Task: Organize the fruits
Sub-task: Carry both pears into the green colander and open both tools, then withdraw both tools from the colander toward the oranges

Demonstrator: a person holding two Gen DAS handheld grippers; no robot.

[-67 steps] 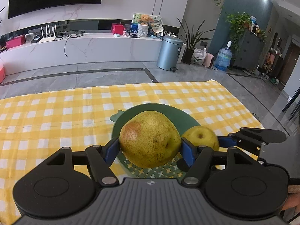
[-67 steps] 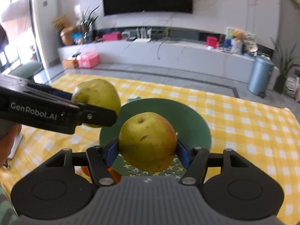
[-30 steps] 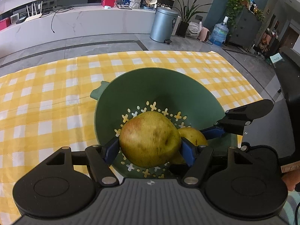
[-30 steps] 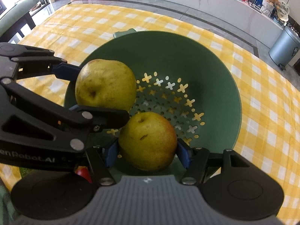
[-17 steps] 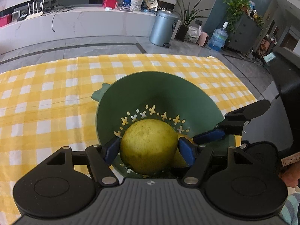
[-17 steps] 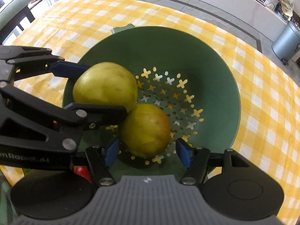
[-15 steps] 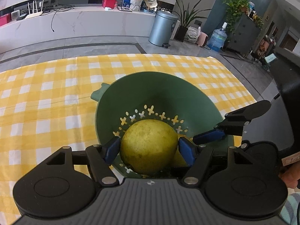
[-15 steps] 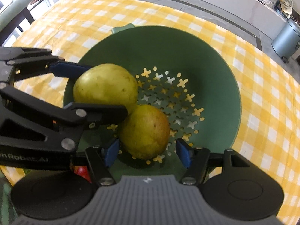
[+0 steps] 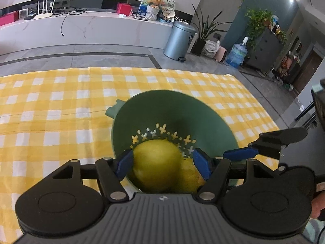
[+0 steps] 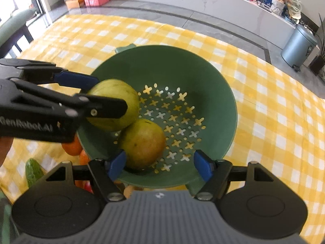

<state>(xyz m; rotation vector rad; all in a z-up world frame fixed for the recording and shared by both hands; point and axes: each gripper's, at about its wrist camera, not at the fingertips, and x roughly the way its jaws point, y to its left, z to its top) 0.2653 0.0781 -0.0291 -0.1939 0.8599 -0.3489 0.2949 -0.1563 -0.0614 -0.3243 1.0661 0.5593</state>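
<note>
A green colander bowl [image 9: 203, 109] [image 10: 221, 93] stands on the yellow checked cloth. Two yellow-green pears lie in it, touching. One pear [image 9: 157, 163] [image 10: 114, 106] lies between the pads of my left gripper [image 9: 162, 160] [image 10: 97, 95], which stand a little off its sides. The other pear [image 10: 143, 140] [image 9: 191, 180] lies nearer my right gripper [image 10: 159, 163], whose blue pads are spread wide at the bowl's near rim. That gripper's finger [image 9: 280, 140] shows in the left wrist view at the right.
Orange fruits [image 10: 72, 146], a green cucumber [image 10: 32, 171] and something red lie on the cloth left of the bowl, under my left gripper. The table's far and right edges drop to the floor. A grey bin [image 9: 178, 39] stands beyond.
Both grippers have opened and let the pears go into the bowl. Both have since drawn back and up a little, and the pears have settled against each other.
</note>
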